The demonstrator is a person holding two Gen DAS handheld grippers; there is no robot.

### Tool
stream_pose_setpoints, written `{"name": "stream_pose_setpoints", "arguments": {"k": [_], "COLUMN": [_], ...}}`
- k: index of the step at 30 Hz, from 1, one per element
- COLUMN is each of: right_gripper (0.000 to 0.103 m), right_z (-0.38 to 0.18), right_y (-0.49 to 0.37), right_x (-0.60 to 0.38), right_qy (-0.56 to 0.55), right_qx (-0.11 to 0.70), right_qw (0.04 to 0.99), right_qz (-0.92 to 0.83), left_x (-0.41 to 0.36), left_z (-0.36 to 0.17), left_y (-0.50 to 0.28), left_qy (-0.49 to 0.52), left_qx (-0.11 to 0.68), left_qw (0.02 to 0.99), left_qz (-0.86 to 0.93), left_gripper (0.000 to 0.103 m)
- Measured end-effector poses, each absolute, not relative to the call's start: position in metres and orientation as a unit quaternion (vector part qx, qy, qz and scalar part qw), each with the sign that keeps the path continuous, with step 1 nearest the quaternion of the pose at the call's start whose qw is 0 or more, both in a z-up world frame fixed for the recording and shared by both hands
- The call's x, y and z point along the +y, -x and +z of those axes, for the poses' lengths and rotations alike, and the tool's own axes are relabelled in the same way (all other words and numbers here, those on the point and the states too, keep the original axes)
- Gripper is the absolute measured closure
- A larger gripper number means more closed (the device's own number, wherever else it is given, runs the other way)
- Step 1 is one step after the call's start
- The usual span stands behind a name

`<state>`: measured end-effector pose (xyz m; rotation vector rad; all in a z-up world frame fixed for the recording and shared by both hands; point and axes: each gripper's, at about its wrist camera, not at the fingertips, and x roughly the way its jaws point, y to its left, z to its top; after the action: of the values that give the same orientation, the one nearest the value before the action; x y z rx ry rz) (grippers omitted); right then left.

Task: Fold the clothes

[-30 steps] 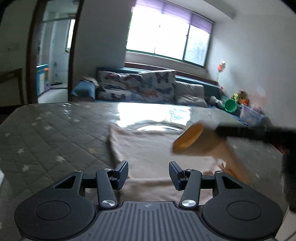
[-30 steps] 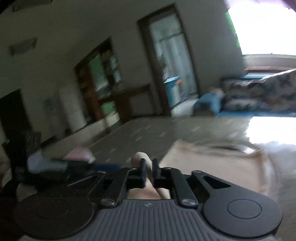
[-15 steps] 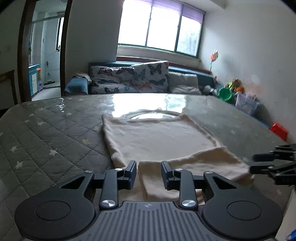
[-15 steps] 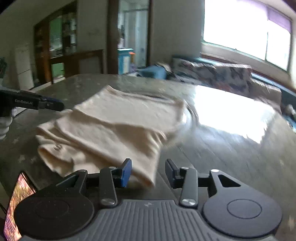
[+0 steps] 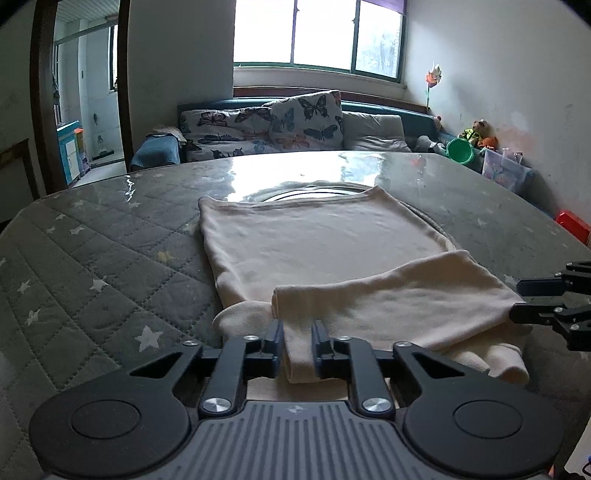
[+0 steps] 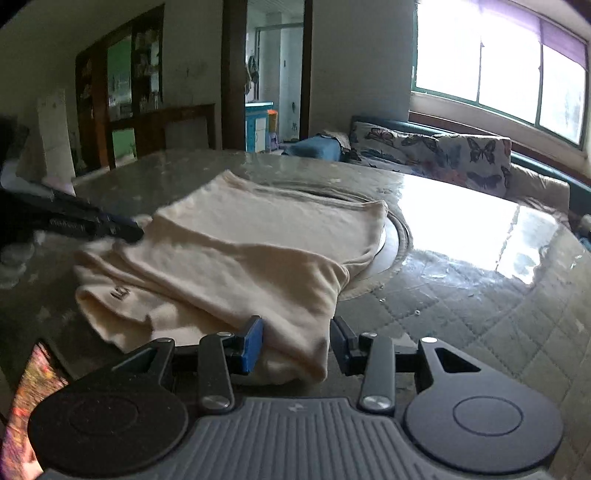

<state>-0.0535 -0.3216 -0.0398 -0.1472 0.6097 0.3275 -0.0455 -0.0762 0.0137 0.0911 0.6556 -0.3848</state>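
The sleeve now lies folded across the soft cream shirt (image 5: 317, 243); left gripper (image 5: 297, 347) closing on its fold, right gripper (image 6: 295, 347) fingers apart astride the hem, quilted tabletop (image 5: 92, 266) beneath.

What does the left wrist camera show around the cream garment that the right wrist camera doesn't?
Only the left wrist view shows the green bucket and toys in the far corner, and the left gripper closing on a fold of the cream garment. Only the right wrist view shows the dark cabinet, the small print on the garment, and the right gripper open around a folded corner. Both share the garment, quilted table, butterfly sofa and window.
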Motion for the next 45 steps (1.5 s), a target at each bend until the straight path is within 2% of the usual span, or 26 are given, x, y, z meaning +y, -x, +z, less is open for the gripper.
{"name": "stream_pose_setpoints", "arguments": {"k": [3, 8, 13, 17, 19, 20, 21, 26, 31, 34, 37, 38, 43, 45], "right_gripper": [0.063, 0.065, 0.066, 0.07, 0.075, 0.082, 0.094, 0.103, 0.103, 0.094, 0.074, 0.064, 0.065, 0.069], "right_z": [-0.039, -0.022, -0.027, -0.04, -0.046, -0.049, -0.05, -0.046, -0.039, -0.037, -0.039, -0.04, -0.046, -0.047], "right_y": [0.051, 0.036, 0.01, -0.004, -0.008, -0.009, -0.009, -0.005, -0.004, -0.001, -0.006, -0.009, -0.02, -0.024], "right_x": [-0.318, -0.328, -0.323, -0.311, -0.307, -0.307, -0.308, -0.322, -0.348, -0.35, -0.336, -0.331, -0.316, -0.312], "right_qy": [0.077, 0.018, 0.021, 0.044, 0.055, 0.059, 0.063, 0.06, 0.02, 0.002, 0.032, 0.042, 0.091, 0.106], "right_qx": [0.293, 0.277, 0.281, 0.288, 0.29, 0.291, 0.289, 0.268, 0.271, 0.265, 0.263, 0.264, 0.267, 0.27], "right_qw": [0.939, 0.947, 0.949, 0.947, 0.947, 0.947, 0.948, 0.959, 0.96, 0.958, 0.955, 0.953, 0.944, 0.94], "right_qz": [0.164, 0.162, 0.145, 0.137, 0.129, 0.125, 0.117, 0.07, 0.064, 0.109, 0.136, 0.143, 0.169, 0.179], "left_x": [-0.074, -0.071, -0.068, -0.057, -0.05, -0.047, -0.045, -0.037, -0.036, -0.037, -0.038, -0.038, -0.039, -0.039], "left_z": [0.015, 0.014, 0.016, 0.017, 0.016, 0.015, 0.013, 0.005, 0.003, 0.003, 0.003, 0.004, 0.003, 0.003], "left_y": [0.046, 0.047, 0.05, 0.052, 0.053, 0.053, 0.053, 0.053, 0.054, 0.053, 0.053, 0.054, 0.056, 0.055], "left_qy": [-0.04, -0.039, -0.03, -0.01, -0.003, -0.001, 0.001, 0.01, 0.012, 0.012, 0.013, 0.013, 0.007, 0.01], "left_qx": [0.316, 0.315, 0.307, 0.303, 0.306, 0.308, 0.311, 0.324, 0.324, 0.324, 0.325, 0.325, 0.324, 0.325], "left_qw": [0.929, 0.929, 0.932, 0.936, 0.935, 0.935, 0.934, 0.931, 0.931, 0.931, 0.931, 0.931, 0.93, 0.93], "left_qz": [-0.189, -0.19, -0.189, -0.181, -0.178, -0.177, -0.175, -0.168, -0.169, -0.168, -0.167, -0.167, -0.17, -0.171], "left_gripper": [0.09, 0.09, 0.089, 0.089, 0.089, 0.089, 0.089, 0.088, 0.088, 0.088, 0.087, 0.085, 0.083, 0.083]}}
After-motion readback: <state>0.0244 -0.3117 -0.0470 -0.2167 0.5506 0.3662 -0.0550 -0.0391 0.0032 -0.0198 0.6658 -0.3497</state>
